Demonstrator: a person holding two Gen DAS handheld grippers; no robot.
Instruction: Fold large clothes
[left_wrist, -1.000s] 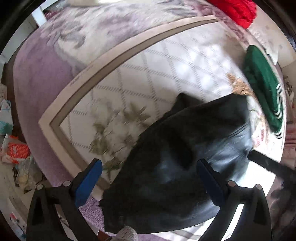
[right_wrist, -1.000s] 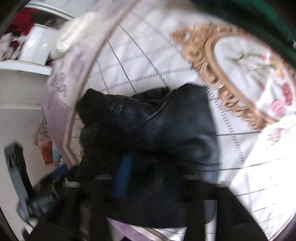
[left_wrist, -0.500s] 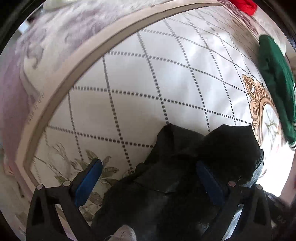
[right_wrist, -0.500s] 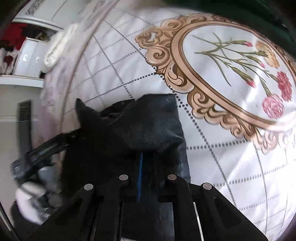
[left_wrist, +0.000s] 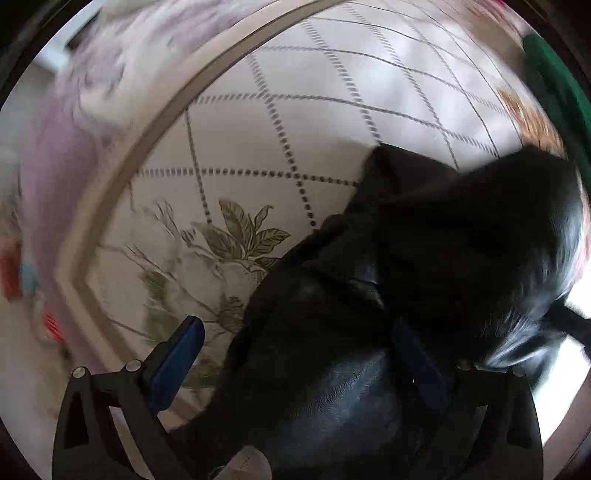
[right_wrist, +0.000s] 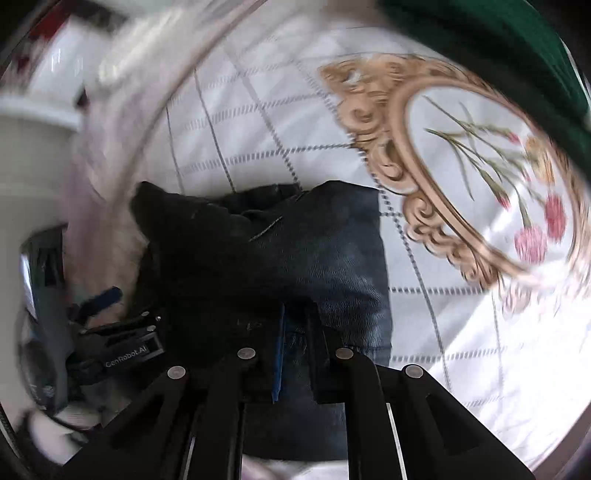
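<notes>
A black leather jacket (left_wrist: 424, 266) lies bunched near the corner of a white quilted bedspread (left_wrist: 295, 92). My left gripper (left_wrist: 303, 358) is open, its blue pads wide apart, just above the jacket's near part; nothing is pinched. In the right wrist view the jacket (right_wrist: 295, 243) lies folded over, and my right gripper (right_wrist: 291, 347) is shut on its near edge, fabric pinched between the blue pads. The left gripper also shows in the right wrist view (right_wrist: 110, 332), at the jacket's left side.
A folded green garment (left_wrist: 554, 85) lies at the far right of the bed; it also shows in the right wrist view (right_wrist: 517, 55). A gold ornate medallion with pink flowers (right_wrist: 480, 177) is printed right of the jacket. The bed's lilac edge (left_wrist: 55, 155) drops off to the left.
The left gripper has pulled back and up from the jacket, still open. The right gripper stays shut on the jacket edge and has shifted slightly; both views are motion-blurred.
</notes>
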